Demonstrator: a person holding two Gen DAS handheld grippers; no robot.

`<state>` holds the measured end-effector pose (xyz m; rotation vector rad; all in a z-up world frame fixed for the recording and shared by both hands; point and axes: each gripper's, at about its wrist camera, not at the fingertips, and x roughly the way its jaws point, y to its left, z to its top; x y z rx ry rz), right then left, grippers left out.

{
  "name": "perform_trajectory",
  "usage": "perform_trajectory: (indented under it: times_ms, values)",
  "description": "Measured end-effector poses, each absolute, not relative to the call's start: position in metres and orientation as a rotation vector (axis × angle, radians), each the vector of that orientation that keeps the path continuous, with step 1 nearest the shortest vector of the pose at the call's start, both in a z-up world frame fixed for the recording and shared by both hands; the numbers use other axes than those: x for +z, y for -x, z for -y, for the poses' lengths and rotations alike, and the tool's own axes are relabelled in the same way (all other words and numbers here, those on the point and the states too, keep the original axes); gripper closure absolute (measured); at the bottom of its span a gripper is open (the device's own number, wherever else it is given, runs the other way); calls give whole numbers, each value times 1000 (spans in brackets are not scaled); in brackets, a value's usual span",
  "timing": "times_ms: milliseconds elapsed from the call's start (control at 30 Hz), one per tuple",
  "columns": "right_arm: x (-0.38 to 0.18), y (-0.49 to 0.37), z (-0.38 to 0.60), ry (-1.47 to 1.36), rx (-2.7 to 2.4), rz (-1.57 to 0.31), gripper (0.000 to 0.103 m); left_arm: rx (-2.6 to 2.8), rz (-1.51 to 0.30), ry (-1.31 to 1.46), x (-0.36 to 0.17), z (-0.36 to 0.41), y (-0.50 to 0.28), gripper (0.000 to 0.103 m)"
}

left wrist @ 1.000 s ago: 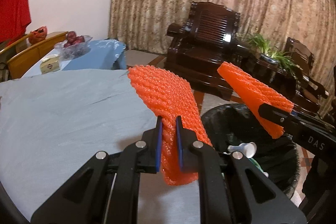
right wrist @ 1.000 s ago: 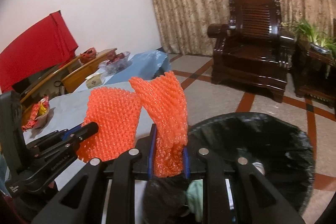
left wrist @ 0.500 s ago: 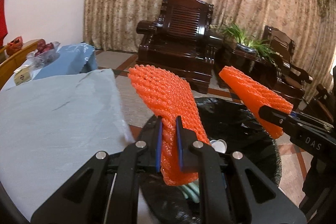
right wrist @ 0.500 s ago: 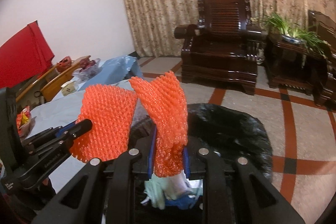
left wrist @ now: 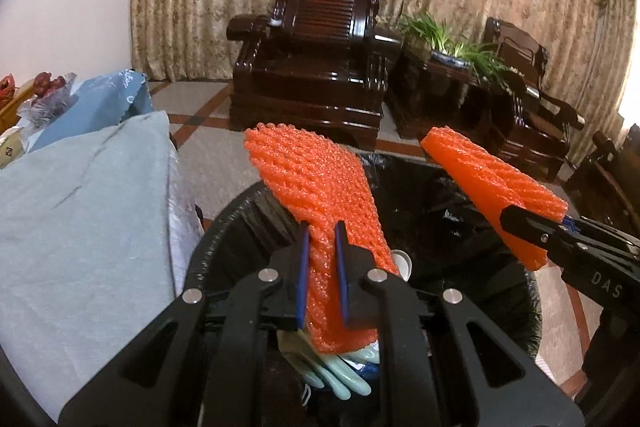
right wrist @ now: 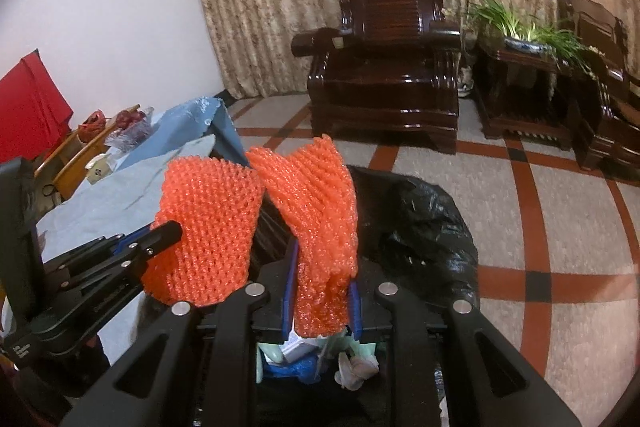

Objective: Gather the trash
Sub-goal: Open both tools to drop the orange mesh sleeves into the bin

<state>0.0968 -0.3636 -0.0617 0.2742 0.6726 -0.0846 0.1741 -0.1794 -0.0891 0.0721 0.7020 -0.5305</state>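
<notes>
My left gripper [left wrist: 322, 247] is shut on an orange foam fruit net [left wrist: 316, 183] and holds it over the black-lined trash bin [left wrist: 516, 311]. My right gripper [right wrist: 322, 267] is shut on a second orange foam net [right wrist: 316, 199], also above the bin [right wrist: 420, 227]. Each gripper shows in the other's view: the right one with its net [left wrist: 492, 187] at the right, the left one with its net [right wrist: 208, 227] at the left. Pale green gloves [left wrist: 340, 371] and other trash lie inside the bin.
A table with a grey-blue cloth [left wrist: 80, 211] stands left of the bin. Dark wooden armchairs [left wrist: 316, 67] and a potted plant [left wrist: 456, 47] stand on the tiled floor before the curtain. A bag of red fruit [left wrist: 48, 95] sits on the far table.
Both grippers have moved right, off the table and over the bin's opening, each still holding its orange net. The bin's contents have come into view below.
</notes>
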Motion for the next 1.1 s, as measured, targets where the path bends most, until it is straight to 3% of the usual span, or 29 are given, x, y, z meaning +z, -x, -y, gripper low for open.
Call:
perform_trajectory:
  times_ms: [300,333,400,567,633,700,800,1100]
  values:
    - [-87,-112,372,-287,-104,-717,82,-552,-755,-81,-108,192,-192,87]
    - [-89,-114,373,-285,-109,-723,76,-556,-765,-79,-110,194,-194,84]
    - [-94,-116,374,-283,-115,-735,66,-565,-773,-66,-111,192,-199,68]
    - [-97,-115,377,-279,-127,-738,48,-559,-766,-63,-112,186,-198,51]
    - [-95,-113,378,-275,-132,-731,31,-547,-763,-60,-111,181,-197,46]
    - [-93,-112,377,-267,-138,-727,17,-535,-756,-59,-108,175,-196,34]
    - [-87,-107,374,-262,-131,-719,6,-510,-730,-65,-99,165,-191,20]
    - [-59,-85,348,-232,-48,-692,6,-441,-677,-90,-67,128,-165,10]
